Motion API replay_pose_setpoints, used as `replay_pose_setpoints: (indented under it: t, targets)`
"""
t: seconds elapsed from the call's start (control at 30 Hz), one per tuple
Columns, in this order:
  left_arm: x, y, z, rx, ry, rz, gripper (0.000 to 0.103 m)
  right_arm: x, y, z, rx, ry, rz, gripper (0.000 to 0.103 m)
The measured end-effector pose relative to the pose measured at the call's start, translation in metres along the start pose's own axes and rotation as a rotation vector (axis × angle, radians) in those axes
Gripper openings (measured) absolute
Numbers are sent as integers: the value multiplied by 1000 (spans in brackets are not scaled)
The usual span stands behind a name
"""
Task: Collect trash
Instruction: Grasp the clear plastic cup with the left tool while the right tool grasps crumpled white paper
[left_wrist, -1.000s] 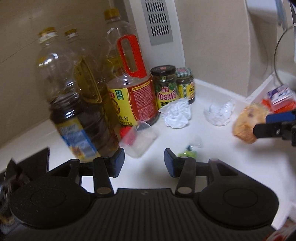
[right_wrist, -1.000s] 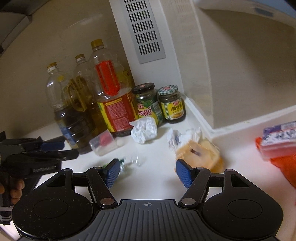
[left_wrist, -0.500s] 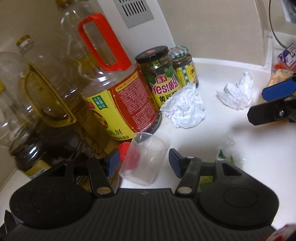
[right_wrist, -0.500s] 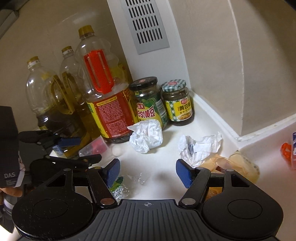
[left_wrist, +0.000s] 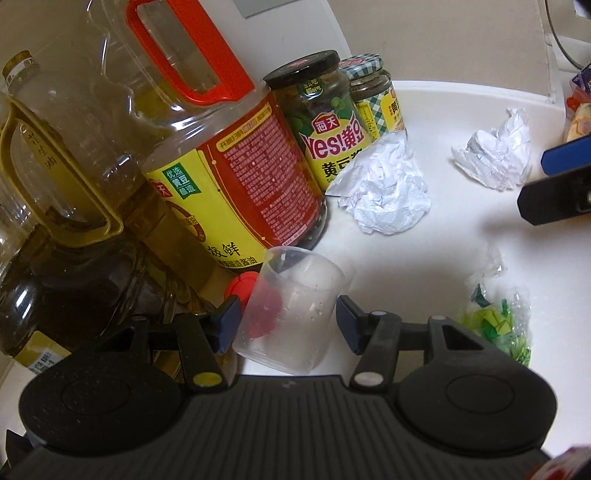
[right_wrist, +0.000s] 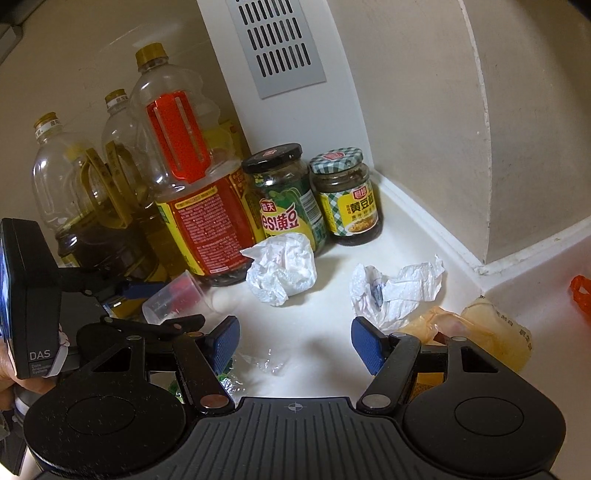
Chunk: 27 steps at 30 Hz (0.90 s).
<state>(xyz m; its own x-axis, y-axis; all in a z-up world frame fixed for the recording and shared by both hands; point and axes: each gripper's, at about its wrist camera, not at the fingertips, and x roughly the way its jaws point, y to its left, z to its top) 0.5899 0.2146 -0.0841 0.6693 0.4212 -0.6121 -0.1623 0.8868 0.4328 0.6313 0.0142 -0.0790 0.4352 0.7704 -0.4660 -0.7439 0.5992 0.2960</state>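
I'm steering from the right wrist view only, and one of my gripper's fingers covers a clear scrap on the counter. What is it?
Observer: A crinkled clear wrapper with green print. It lies loose on the counter, apart from the other trash.
Operator: Has the left gripper clamped the cup?
Observer: No squeeze shows. The left gripper has just been opening its jaws, and the clear cup lies on its side between the pads.

Bare counter (right_wrist: 317, 325) open mid-front, oil bottles (right_wrist: 199, 206) and jars (right_wrist: 347, 199) blocking the back corner
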Motion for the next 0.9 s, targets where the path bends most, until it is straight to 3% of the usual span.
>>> replay_pose_setpoints:
  t: [0.3,0.6,0.9]
  targets:
    - [-18,4,-6,-45,-40,-32,53,5,3,2,-9,-4,8,68]
    - [-67,24,-24,-270,-101,-74,53,16,13,6,-38,-2,26,68]
    - [-106,59,-51,-462,-111,21,53,40,25,13,-102,5,9,68]
